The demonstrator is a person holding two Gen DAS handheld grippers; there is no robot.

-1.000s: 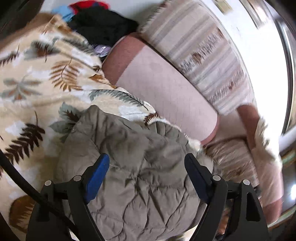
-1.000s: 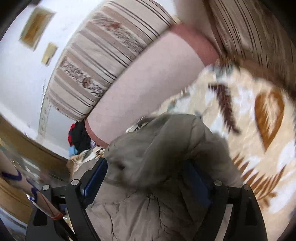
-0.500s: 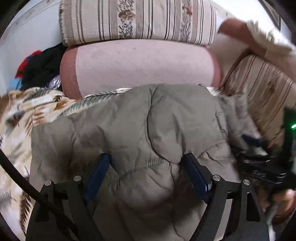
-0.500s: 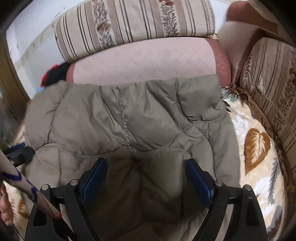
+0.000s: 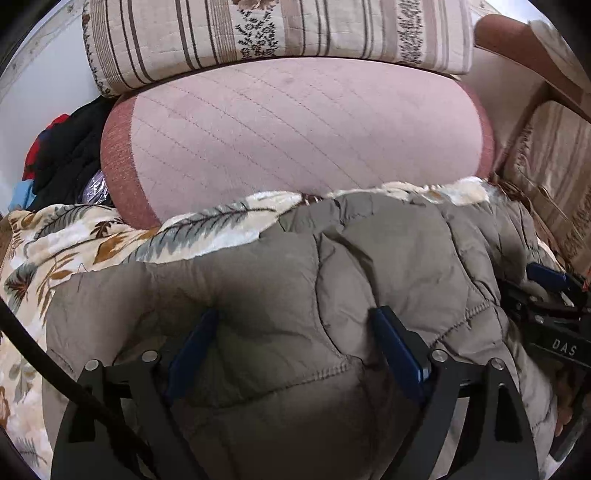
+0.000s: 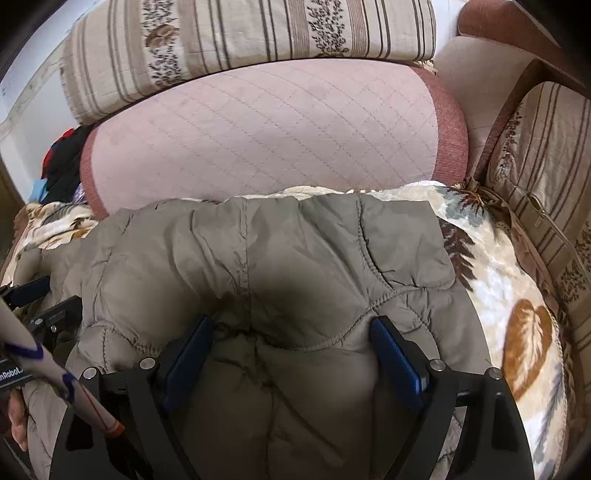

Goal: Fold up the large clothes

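A grey-olive quilted jacket (image 5: 332, 258) lies folded across a leaf-patterned blanket (image 5: 74, 236) on a sofa, its far edge near the back cushion. My left gripper (image 5: 291, 343) points down onto the jacket's left part. Its jaws are opening wide, and a puffy fold bulges loosely between the blue pads. In the right wrist view the jacket (image 6: 295, 251) fills the middle. There my right gripper (image 6: 291, 350) straddles a bunched fold whose creases run in between its pads, which press on it from both sides. The jacket's underside and near edge are hidden.
A pink quilted cushion (image 5: 295, 140) stands just behind the jacket, with a striped cushion (image 5: 258, 33) on top. Dark and red clothes (image 5: 62, 155) are piled at the far left. A striped armrest (image 6: 546, 155) borders the right. Bare blanket (image 6: 517, 288) shows right of the jacket.
Both views rolled upright and sank toward the sofa. The jacket, bunched and lifted a second ago, now lies spread over the blanket up to the pink cushion.
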